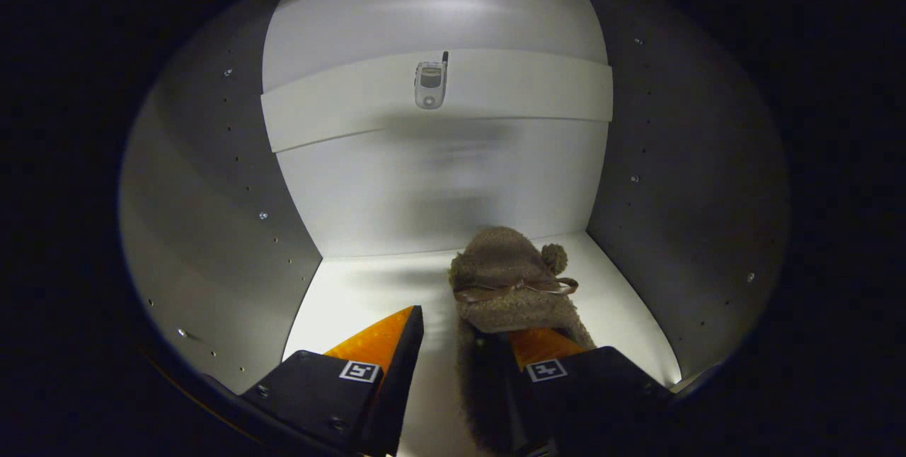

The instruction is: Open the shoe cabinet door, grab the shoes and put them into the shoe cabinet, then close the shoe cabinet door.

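While the tool (456,326) reaches into the shoe cabinet (212,181), its two fingers stand apart with a clear gap between them. The left finger (386,337) lies free over the cabinet floor (368,287), touching nothing. The right finger (541,347) runs into the opening of a fuzzy brown slipper (506,280), so that its tip is hidden under the upper; whether it presses on the fabric cannot be told. The slipper's furry side wall lies in the gap between the fingers, nearer the right one. The slipper rests on the pale cabinet floor, right of centre, with its toe pointing to the far back panel (439,181). A thin ribbon bow (517,287) crosses its upper, and a small pompom (554,257) sits at the right of the toe. Beyond the slipper, a horizontal white band (509,89) crosses the back panel, and on it hangs a small silver object like a flip phone (430,84). Grey side walls (679,174) with rows of small holes flank the compartment on left and right.
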{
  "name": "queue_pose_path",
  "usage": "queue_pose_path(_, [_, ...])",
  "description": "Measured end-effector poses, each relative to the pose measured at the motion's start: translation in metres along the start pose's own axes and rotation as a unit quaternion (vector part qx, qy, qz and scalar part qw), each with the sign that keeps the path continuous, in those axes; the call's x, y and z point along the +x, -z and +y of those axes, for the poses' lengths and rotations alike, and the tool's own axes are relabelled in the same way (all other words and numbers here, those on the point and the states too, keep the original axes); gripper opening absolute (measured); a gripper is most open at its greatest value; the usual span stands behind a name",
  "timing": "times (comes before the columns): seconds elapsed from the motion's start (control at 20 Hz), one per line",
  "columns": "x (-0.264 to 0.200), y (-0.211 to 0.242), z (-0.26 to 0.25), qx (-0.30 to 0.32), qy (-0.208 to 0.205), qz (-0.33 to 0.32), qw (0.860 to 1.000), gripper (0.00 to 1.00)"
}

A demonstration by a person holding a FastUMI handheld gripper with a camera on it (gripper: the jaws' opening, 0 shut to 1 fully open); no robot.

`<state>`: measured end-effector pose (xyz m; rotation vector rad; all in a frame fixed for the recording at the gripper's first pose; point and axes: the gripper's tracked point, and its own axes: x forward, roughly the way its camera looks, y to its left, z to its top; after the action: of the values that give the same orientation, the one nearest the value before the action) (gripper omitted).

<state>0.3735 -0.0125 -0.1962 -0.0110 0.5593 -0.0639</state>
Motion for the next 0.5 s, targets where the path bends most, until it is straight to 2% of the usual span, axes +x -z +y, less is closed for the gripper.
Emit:
queue_pose_path(0.25, [-0.029, -0.001, 0.0, -0.011, 0.012, -0.008, 1.0, 0.82])
queue_pose_path(0.5, [-0.066, -0.003, -0.003, 0.001, 0.015, -0.017, 1.0, 0.87])
